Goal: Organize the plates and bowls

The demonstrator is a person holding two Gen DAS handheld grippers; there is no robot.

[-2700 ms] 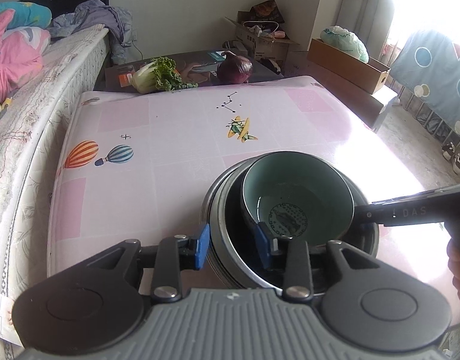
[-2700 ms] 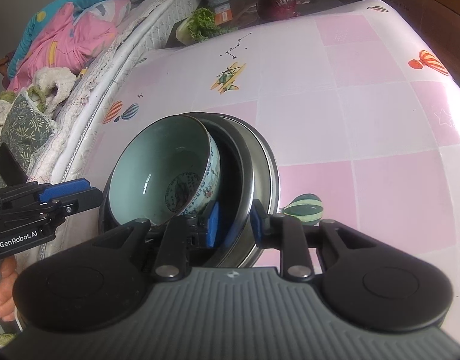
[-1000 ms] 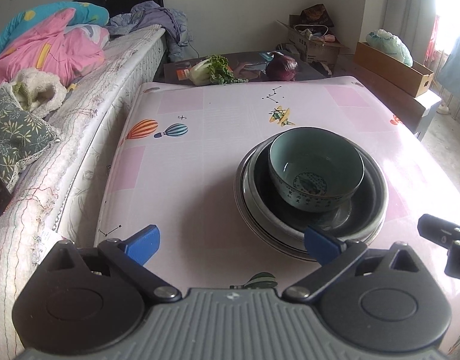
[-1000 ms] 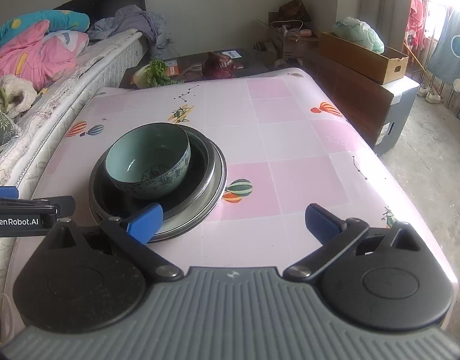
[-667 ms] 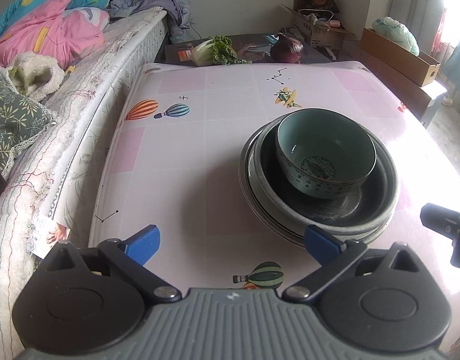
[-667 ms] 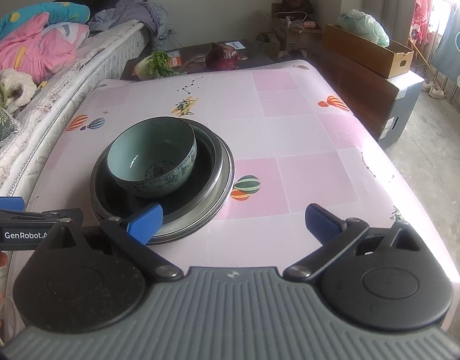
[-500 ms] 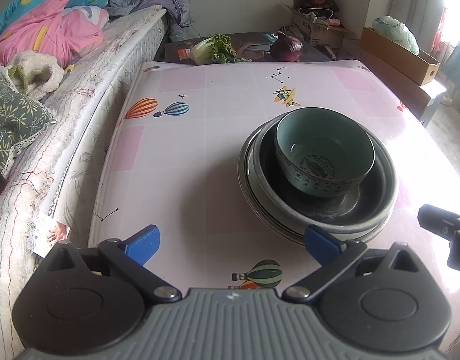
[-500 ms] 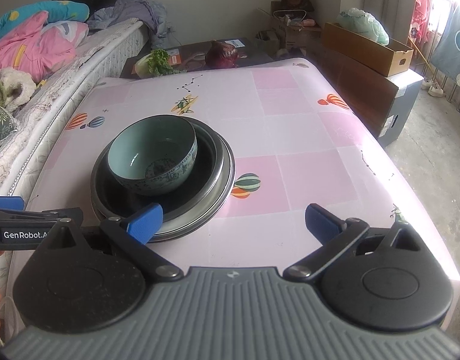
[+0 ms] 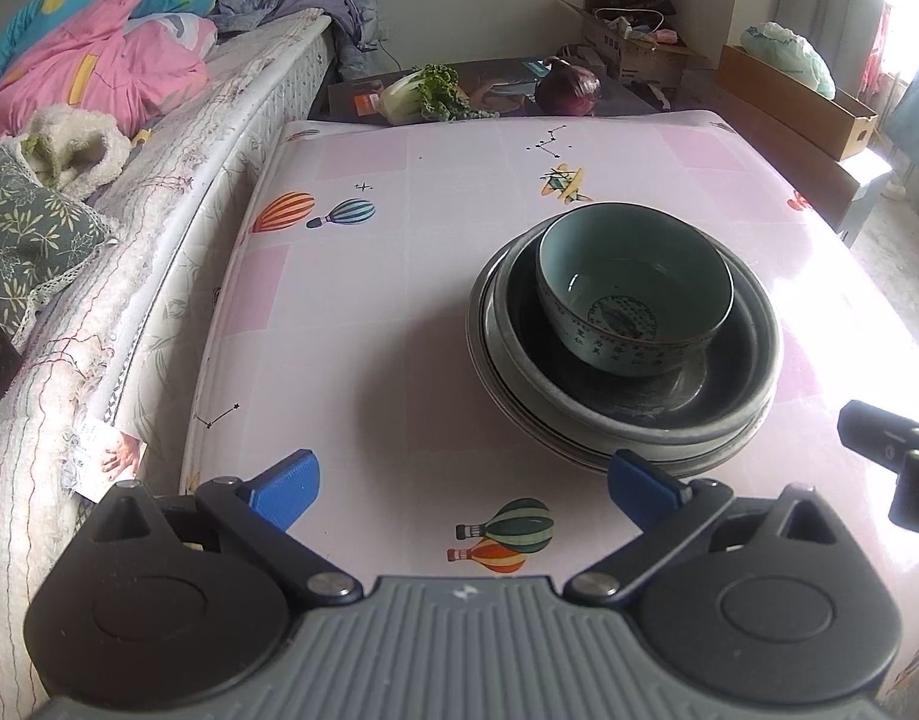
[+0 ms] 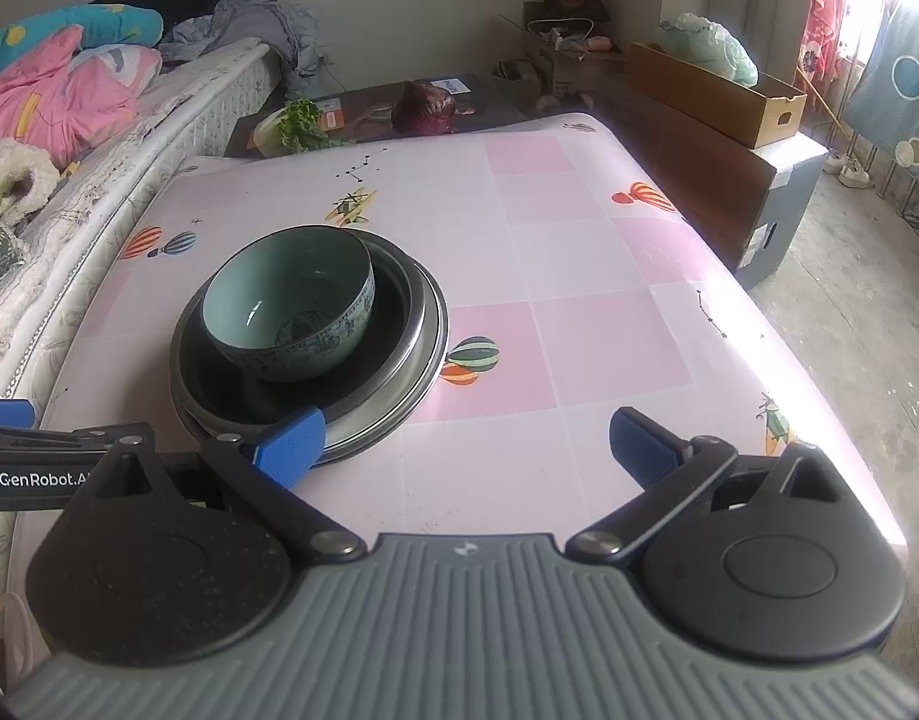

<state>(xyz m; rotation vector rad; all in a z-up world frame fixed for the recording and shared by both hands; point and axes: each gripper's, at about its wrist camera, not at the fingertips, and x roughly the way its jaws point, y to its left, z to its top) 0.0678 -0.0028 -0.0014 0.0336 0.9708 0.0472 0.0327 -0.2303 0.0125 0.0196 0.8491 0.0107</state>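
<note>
A teal patterned bowl sits inside a dark metal bowl, which rests on a stack of plates on the pink table. The same stack shows in the right wrist view: teal bowl, metal bowl, plates. My left gripper is open and empty, held back above the table's near edge, left of the stack. My right gripper is open and empty, held back to the right of the stack.
The pink patterned table abuts a bed on the left. A low dark table behind holds a cabbage and a purple cabbage. Cardboard boxes and a wooden bench stand on the right.
Both grippers let go of the bowls, opened wide and pulled back from the stack. In the last half second they barely moved.
</note>
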